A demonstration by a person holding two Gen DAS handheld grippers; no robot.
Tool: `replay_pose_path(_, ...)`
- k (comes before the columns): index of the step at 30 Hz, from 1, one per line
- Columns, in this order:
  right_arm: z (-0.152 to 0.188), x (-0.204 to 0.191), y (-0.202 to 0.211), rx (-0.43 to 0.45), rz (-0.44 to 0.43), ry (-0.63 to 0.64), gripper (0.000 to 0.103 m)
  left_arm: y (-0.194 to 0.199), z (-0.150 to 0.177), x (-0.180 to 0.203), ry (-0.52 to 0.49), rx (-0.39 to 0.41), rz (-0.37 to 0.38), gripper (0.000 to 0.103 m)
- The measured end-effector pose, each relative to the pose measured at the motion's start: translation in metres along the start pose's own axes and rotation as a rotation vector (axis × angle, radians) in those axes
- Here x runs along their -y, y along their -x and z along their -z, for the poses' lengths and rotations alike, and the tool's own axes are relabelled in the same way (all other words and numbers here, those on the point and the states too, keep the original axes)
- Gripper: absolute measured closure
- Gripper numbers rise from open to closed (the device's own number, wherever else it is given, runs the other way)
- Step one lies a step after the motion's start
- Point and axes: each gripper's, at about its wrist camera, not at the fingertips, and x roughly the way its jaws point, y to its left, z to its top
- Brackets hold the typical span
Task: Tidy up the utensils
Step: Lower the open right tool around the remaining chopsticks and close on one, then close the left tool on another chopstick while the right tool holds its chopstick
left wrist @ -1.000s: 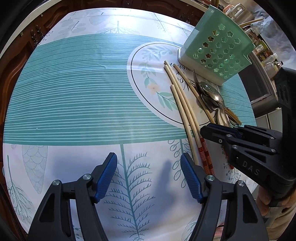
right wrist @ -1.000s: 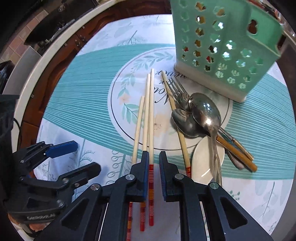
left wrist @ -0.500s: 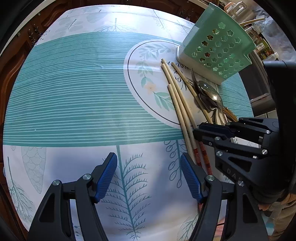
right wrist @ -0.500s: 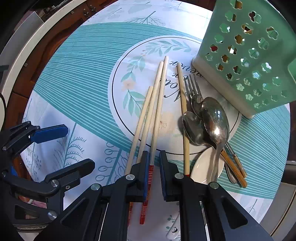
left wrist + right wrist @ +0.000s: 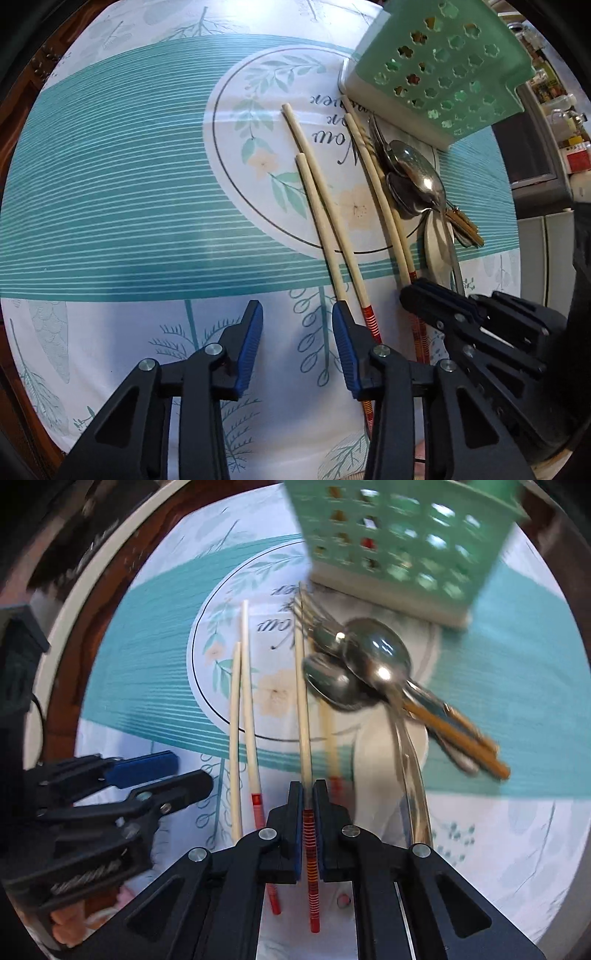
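To the left, the teal-striped, leaf-printed tablecloth (image 5: 110, 192) lay bare up to the dark wooden table edge (image 5: 22, 96), leaving wide open room there. The left black gripper with blue pads (image 5: 297, 343) hung over that bare white border with its jaws well apart and nothing between them, its right pad just beside the nearest chopstick. Four pale wooden chopsticks with red-banded ends were countable: a pair lying side by side on the cloth (image 5: 242, 716), one held chopstick (image 5: 303, 709), and one more (image 5: 328, 734) resting just right of it. The right black gripper (image 5: 308, 819) had its jaws closed on the held chopstick at its red-banded part. Further right sat a touching pile of steel cutlery: two spoons (image 5: 373, 657) showed clearly, with fork tines (image 5: 314, 616) and wooden handles (image 5: 458, 734) too blurred to count. The mint-green perforated plastic utensil basket (image 5: 447, 66) stood upright just beyond the pile, crowding the right side.
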Motion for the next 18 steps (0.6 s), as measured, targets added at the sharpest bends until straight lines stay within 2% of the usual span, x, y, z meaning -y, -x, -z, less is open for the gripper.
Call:
replay_pose_path(4, 0.017, 0.010, 0.014, 0.038, -0.056, -0.025, 0.097, -0.005, -0.005, 0.017, -0.005, -0.035, -0.038, 0.066)
replay_pose_path(9, 0.031, 0.013, 0.025, 0.067, -0.083, -0.035, 0.097, -0.010, -0.008, 0.033, -0.010, -0.052, -0.115, 0.066)
replay_pose_path(13, 0.036, 0.014, 0.030, 0.092, -0.096, -0.038, 0.097, -0.013, -0.013, 0.040, 0.028, -0.073, -0.122, 0.066)
replay_pose_path(18, 0.047, 0.025, 0.039, 0.107, -0.126, -0.052, 0.097, -0.016, -0.018, 0.055, 0.033, -0.072, -0.169, 0.066)
